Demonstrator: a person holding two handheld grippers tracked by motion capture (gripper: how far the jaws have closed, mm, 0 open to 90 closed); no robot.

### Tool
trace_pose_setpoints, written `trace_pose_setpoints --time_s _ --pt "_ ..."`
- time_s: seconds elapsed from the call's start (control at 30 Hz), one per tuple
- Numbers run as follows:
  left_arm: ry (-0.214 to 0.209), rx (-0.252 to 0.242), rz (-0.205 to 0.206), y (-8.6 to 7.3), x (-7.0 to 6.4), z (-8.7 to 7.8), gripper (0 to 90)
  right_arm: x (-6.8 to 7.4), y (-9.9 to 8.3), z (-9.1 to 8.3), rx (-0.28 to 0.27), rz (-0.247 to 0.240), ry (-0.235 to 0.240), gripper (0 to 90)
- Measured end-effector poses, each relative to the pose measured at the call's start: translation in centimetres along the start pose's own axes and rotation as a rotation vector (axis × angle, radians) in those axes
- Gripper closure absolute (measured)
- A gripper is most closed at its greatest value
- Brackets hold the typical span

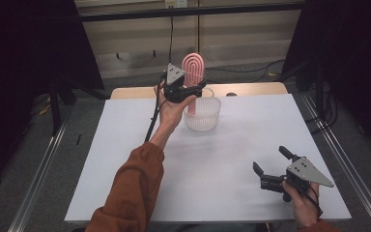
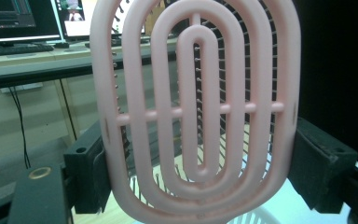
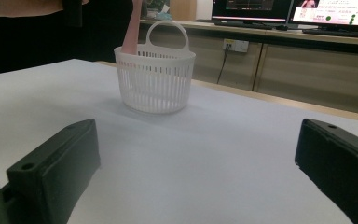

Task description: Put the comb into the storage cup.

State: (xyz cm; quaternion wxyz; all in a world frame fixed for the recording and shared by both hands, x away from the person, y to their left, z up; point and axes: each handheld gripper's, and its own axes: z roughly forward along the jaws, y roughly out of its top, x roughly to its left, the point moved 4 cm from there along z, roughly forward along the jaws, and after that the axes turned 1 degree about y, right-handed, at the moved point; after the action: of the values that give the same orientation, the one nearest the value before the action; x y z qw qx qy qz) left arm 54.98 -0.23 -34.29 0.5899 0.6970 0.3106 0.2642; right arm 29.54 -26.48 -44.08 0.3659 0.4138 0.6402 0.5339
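Two tools, left tool (image 1: 189, 90) clamping pink brush (image 1: 193, 67) above basket (image 1: 202, 115), right tool (image 1: 270, 166) gaping

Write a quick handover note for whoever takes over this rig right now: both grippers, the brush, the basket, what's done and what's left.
Left hand-held gripper: shut on the pink brush, held upright, handle end down inside the white basket.
Right hand-held gripper: open, holding nothing, low over the table near its right front corner.
Done: brush gripped and partly in the basket.
Left: probably lower it further, release, and draw the left gripper away.
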Motion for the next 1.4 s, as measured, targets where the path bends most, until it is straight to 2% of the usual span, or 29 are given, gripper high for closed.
trace_pose_setpoints --time_s 0.3,0.63,0.7,0.77,0.97,1.17,1.4 --pt "0.003 0.035 -0.022 -1.0 0.7 0.0 19.6 0.0 0.0 0.0 0.0 0.0 0.001 0.0" --pt "-0.002 0.035 -0.037 -1.4 0.6 0.1 19.6 0.1 0.0 0.0 0.001 -0.004 0.005 0.0" --pt "0.009 0.033 -0.024 -1.5 0.5 0.1 19.6 0.1 0.0 0.0 0.0 -0.002 0.007 0.0" --pt "0.002 0.031 -0.025 -1.8 0.5 0.2 19.6 0.1 0.0 0.0 0.001 -0.003 0.006 0.0" --pt "0.032 0.029 -0.054 -2.2 0.6 0.6 19.6 0.1 0.0 0.0 0.005 -0.006 0.007 0.0" --pt "0.021 0.035 -0.048 -2.6 0.1 1.1 19.6 0.1 -0.1 0.0 0.005 -0.005 0.009 0.0" --pt "0.006 0.058 -0.049 -3.5 0.1 1.3 19.6 0.1 0.0 0.0 0.003 -0.006 0.006 0.0"
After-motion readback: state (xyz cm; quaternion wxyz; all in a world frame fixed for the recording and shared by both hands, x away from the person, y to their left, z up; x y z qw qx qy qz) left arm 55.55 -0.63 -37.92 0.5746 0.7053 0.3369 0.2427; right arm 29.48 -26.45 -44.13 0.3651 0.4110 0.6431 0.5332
